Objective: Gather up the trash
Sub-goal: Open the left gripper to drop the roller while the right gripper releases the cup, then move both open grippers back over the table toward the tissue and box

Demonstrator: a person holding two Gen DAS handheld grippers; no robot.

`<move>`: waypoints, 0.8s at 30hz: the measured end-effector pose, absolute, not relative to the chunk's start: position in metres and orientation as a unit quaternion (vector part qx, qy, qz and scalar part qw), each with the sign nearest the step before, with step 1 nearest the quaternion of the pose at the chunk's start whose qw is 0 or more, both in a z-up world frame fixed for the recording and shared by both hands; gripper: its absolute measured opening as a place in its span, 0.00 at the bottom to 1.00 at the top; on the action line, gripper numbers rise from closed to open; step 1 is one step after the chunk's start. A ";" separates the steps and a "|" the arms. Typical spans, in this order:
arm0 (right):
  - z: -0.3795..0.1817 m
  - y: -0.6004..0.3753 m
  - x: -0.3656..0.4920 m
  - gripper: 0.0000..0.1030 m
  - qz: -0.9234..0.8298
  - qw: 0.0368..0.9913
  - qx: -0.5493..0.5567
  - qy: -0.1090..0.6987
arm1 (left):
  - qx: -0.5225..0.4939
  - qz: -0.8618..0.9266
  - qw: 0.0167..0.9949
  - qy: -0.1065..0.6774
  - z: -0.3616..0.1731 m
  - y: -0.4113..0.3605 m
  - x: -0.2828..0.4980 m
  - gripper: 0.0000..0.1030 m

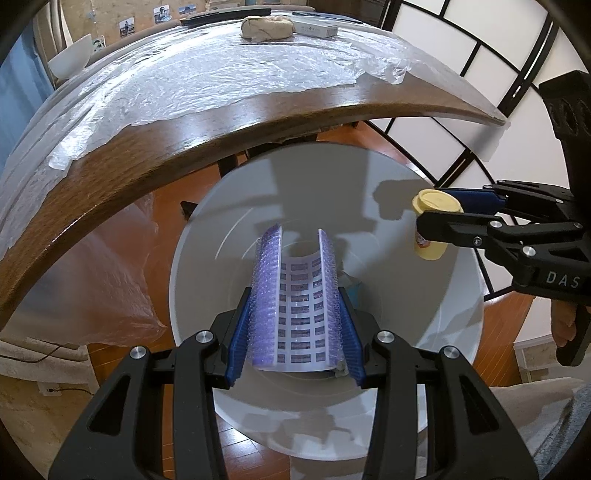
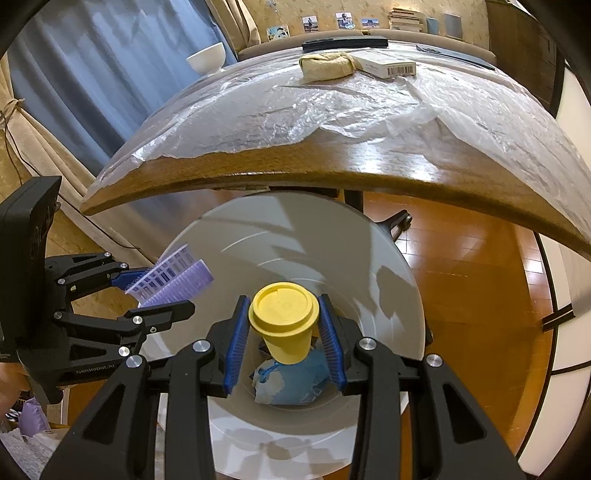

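Note:
My left gripper [image 1: 295,306] is shut on a purple bubble-wrap sheet [image 1: 295,299] with a printed label side, bent into a U, held over the open grey trash bin [image 1: 406,177]. My right gripper [image 2: 282,332] is shut on a yellow lidded paper cup [image 2: 284,317] over the same bin [image 2: 388,295]. The cup [image 1: 436,221] and right gripper [image 1: 448,212] show at the right of the left wrist view. The left gripper [image 2: 162,291] and the sheet [image 2: 173,275] show at the left of the right wrist view. Crumpled blue trash [image 2: 295,380] lies in the bin.
A wooden table [image 1: 155,155] covered with clear plastic film [image 1: 207,81] stands just beyond the bin. On it are a beige lump [image 1: 266,27], a white box [image 1: 314,26] and a white bowl [image 1: 72,57]. A plastic bag [image 1: 110,288] hangs at the left.

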State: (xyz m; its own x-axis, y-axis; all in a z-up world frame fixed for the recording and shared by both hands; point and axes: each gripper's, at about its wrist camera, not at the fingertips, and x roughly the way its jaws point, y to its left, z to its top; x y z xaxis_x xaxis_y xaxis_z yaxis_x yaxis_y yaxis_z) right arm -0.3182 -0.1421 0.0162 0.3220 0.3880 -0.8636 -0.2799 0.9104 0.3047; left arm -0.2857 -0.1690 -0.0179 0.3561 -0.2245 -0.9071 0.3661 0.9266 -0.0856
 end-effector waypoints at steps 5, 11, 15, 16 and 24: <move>0.022 -0.144 -0.319 0.76 0.190 0.821 0.049 0.536 | 0.074 -0.163 0.834 0.522 -0.011 -0.168 -0.286 0.78; 0.051 -0.147 -0.319 0.88 0.181 0.847 0.035 0.500 | 0.069 -0.166 0.845 0.503 0.007 -0.166 -0.288 0.78; 0.083 -0.149 -0.315 0.96 0.160 0.874 0.015 0.459 | 0.058 -0.177 0.861 0.473 0.036 -0.162 -0.288 0.89; 0.092 -0.151 -0.314 0.96 0.148 0.882 0.007 0.446 | 0.057 -0.180 0.867 0.462 0.044 -0.160 -0.290 0.93; 0.141 -0.173 -0.282 0.96 0.050 0.928 0.013 0.370 | 0.102 -0.200 0.897 0.381 0.100 -0.166 -0.273 0.98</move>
